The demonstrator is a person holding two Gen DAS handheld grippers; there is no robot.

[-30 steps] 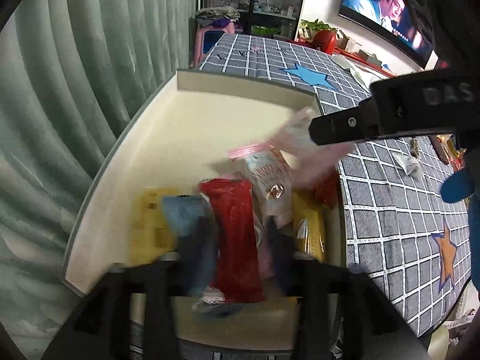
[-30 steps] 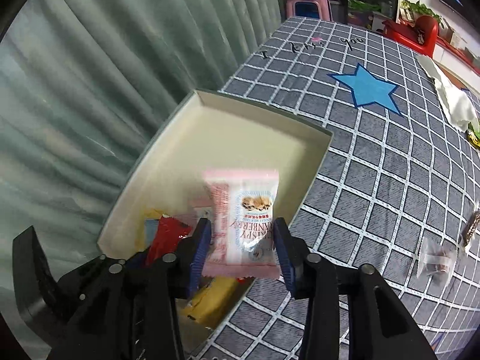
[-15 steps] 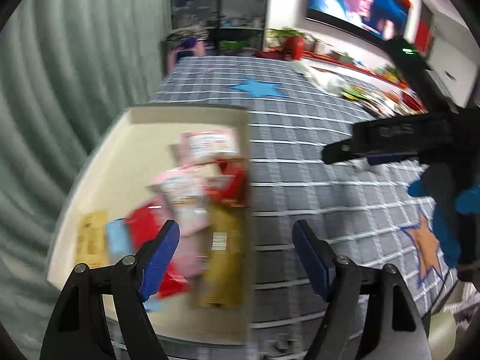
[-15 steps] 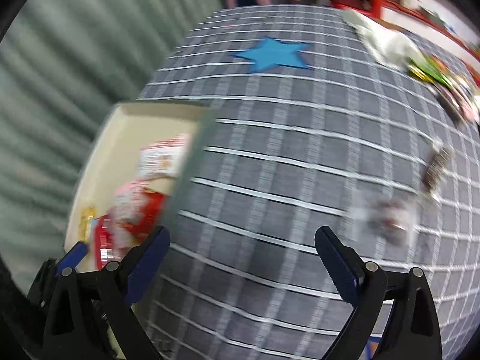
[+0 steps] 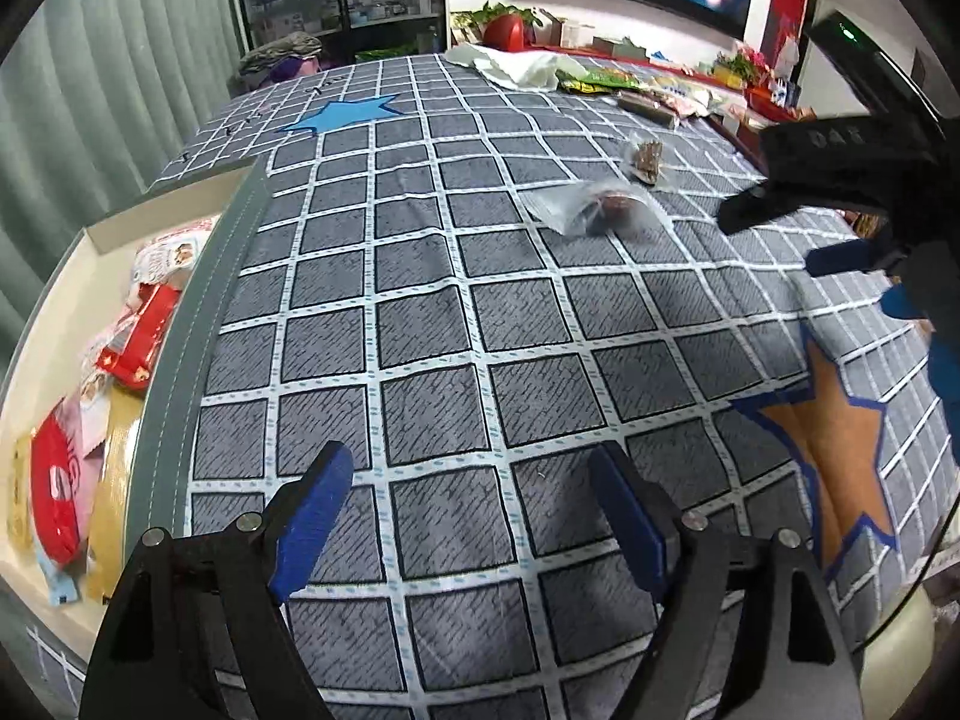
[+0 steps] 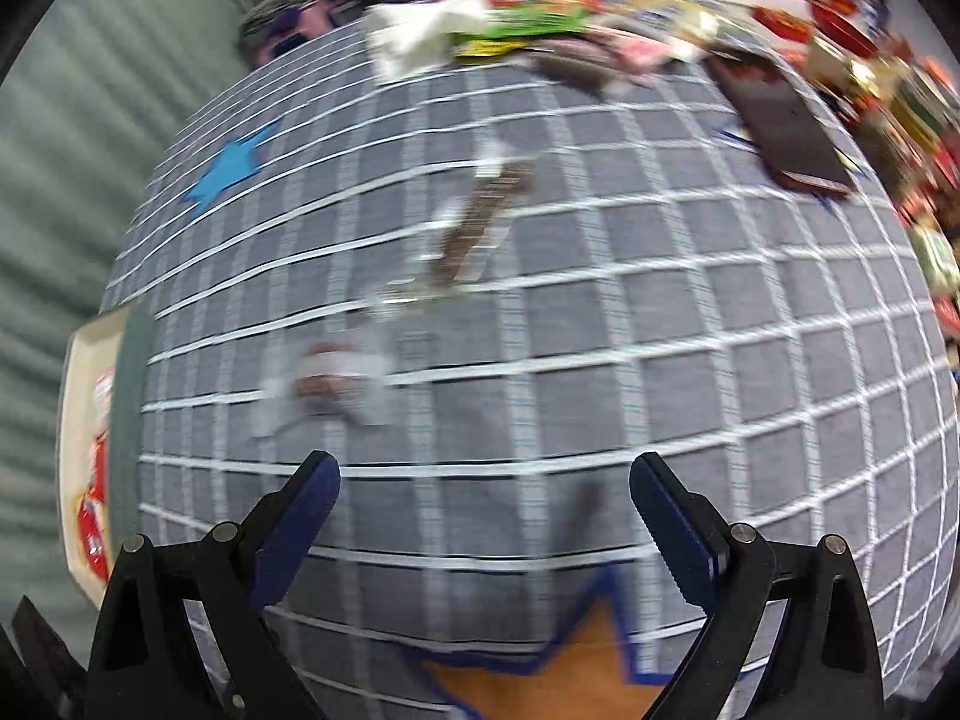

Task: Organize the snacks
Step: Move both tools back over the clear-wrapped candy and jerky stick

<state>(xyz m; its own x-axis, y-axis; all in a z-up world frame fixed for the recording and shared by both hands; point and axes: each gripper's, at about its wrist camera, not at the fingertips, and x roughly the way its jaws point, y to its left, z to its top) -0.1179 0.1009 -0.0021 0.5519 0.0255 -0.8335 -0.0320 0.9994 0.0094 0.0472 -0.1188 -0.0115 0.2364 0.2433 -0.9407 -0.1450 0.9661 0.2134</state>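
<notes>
The grey checked cloth with white grid lines [image 5: 480,300] fills most of both views, covering the tabletop; a blue star [image 5: 342,114] is printed at its 11 o'clock side and an orange star with a blue outline [image 5: 840,438] at its 4 o'clock side in the left wrist view. At 9 o'clock lies the shallow cream-lined box with a grey-green rim [image 5: 180,360], and inside it a loose heap of snack packets: red wrappers [image 5: 57,492], a pink-and-white packet [image 5: 171,255] toward the far end, and a gold-yellow packet [image 5: 114,480] against the rim.

The left claw [image 5: 474,516] hangs over bare cloth at 6 o'clock, its blue-padded fingers [image 5: 312,516] spread wide with nothing between them. The right claw [image 6: 486,522], in its own blurred view, is likewise spread wide and holds nothing; in the left wrist view its black body and blue pads come in from 3 o'clock.

Out on the cloth, well apart from the box, lies a clear plastic packet with a dark brown snack inside [image 5: 600,207] at about 1 o'clock in the left wrist view, just beside a second clear packet of brown pieces [image 5: 648,159] a little farther back. In the right wrist view the first shows as a smeared pale shape [image 6: 330,378] at 10 o'clock of the claw, with the second [image 6: 480,222] beyond it at 12 o'clock.

Along the far edge sits a jumble of white cloth [image 5: 516,66], green packets [image 5: 600,81] and other wrappers too blurred to name. A dark flat rectangular object [image 6: 780,126] lies at 1 o'clock in the right wrist view.
</notes>
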